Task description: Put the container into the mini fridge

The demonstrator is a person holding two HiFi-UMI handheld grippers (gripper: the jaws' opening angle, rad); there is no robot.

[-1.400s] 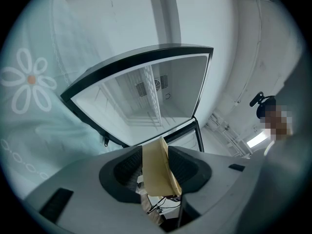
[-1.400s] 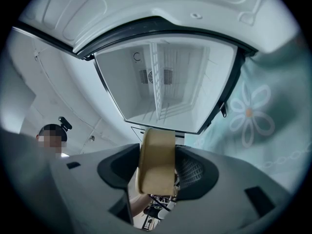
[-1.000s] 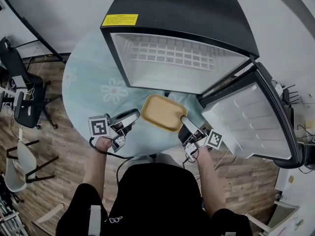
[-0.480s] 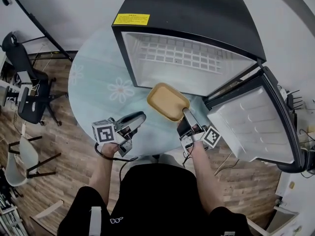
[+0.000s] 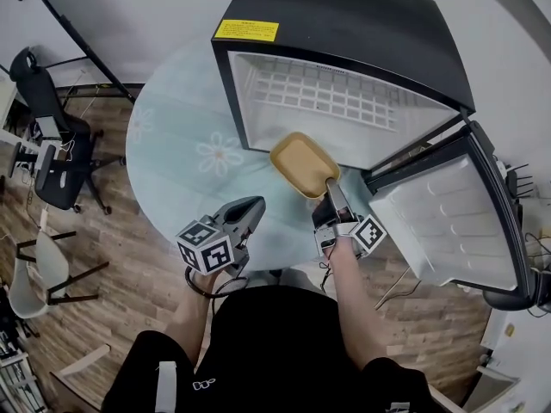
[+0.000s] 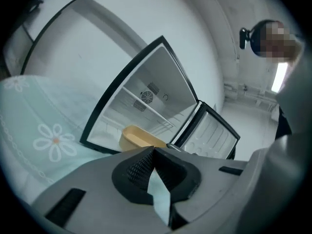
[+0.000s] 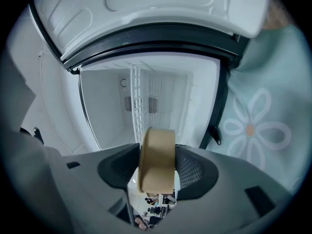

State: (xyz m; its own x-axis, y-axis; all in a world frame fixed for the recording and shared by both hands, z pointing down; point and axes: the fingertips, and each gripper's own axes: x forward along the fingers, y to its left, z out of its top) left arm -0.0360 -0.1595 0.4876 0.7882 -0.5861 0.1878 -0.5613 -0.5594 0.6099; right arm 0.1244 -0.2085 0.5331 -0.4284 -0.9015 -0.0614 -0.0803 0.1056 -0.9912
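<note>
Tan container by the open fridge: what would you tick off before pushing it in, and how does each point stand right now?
1. Grip: the right gripper is clamped on the container at its near end: ok.
2. Access: the mini fridge has its door swung wide: ok.
3. Space: nothing shows on the wire shelf: ok.
4. Other hand: the left gripper is shut, holds nothing and is apart from the container: ok.
5. Whether the container is held level: cannot tell.
</note>
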